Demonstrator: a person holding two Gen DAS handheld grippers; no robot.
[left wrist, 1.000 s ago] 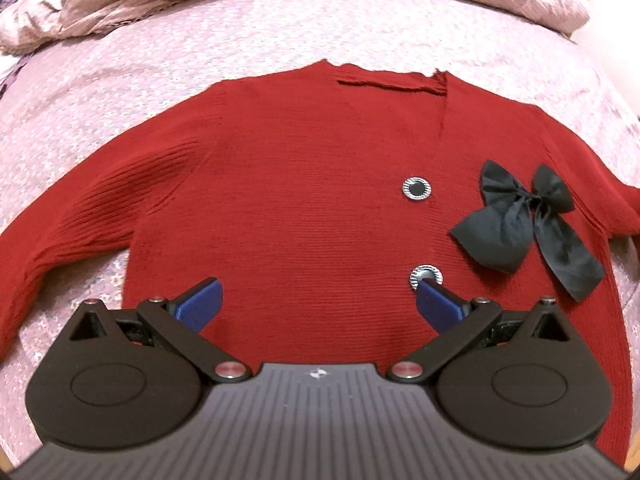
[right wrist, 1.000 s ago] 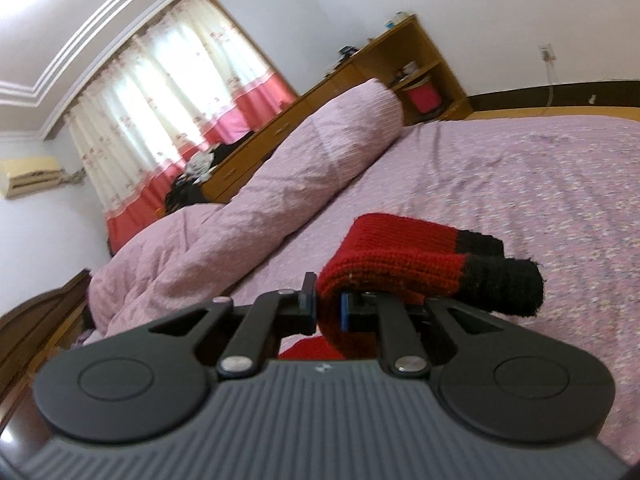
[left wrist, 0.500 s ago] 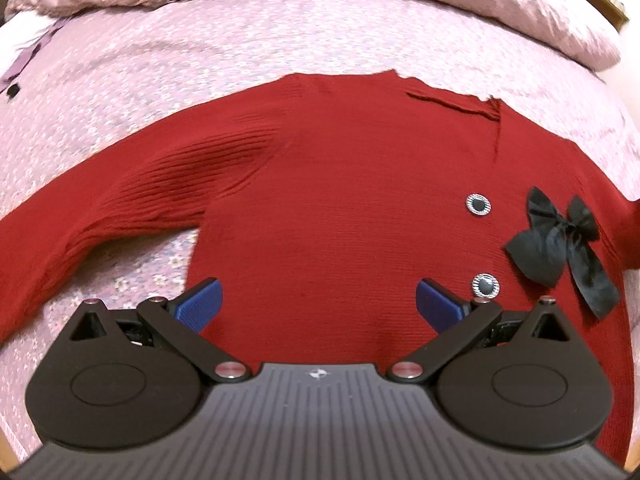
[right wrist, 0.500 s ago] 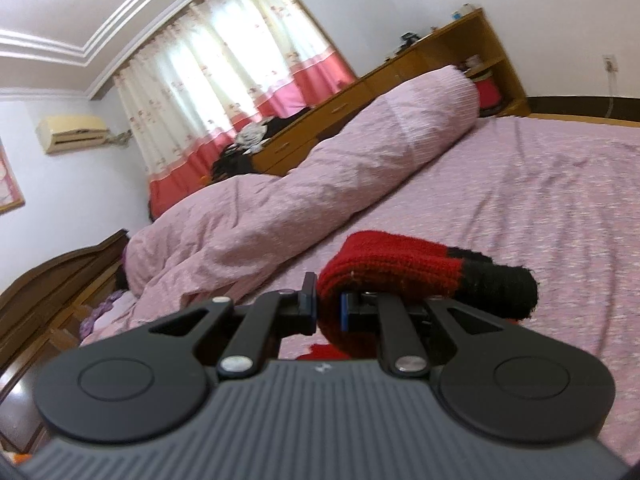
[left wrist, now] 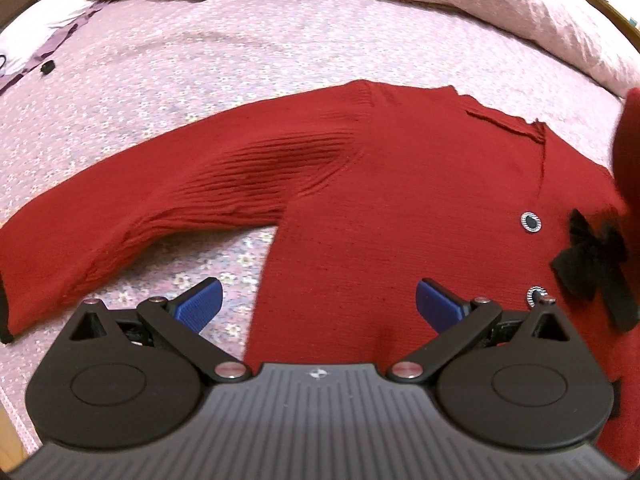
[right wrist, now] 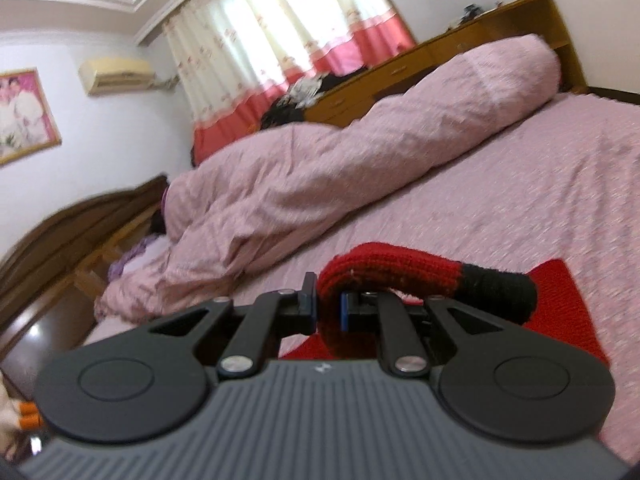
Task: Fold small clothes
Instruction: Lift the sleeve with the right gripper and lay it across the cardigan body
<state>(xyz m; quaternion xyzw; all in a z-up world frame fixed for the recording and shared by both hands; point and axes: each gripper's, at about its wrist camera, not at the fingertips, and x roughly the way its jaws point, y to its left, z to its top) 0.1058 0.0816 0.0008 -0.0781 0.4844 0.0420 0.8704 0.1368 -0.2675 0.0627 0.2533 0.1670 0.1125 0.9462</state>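
Left gripper (left wrist: 318, 304): black two-finger tool with blue ribbed pads (left wrist: 200, 305), spread wide and holding nothing, poised over the lower hem area of a red knitted cardigan (left wrist: 400, 208). Left pad sits over the pink floral bedsheet (left wrist: 200, 80), right pad over the garment's body.

Cardigan lies flat and front-up on the sheet; one ribbed sleeve (left wrist: 140, 216) stretches out sideways, ending in a black cuff at the frame edge. Two round silver-rimmed black buttons (left wrist: 530, 222) run down the front, with a black fabric bow (left wrist: 592, 268) just beside them.

Right gripper (right wrist: 329, 310): clamped tight on the other sleeve (right wrist: 384, 270), lifted above the bed, its black cuff (right wrist: 496, 292) drooping over to the right.

Beyond: rumpled pink duvet (right wrist: 320, 184), wooden headboard (right wrist: 80, 216), pink-and-white curtains (right wrist: 280, 40).
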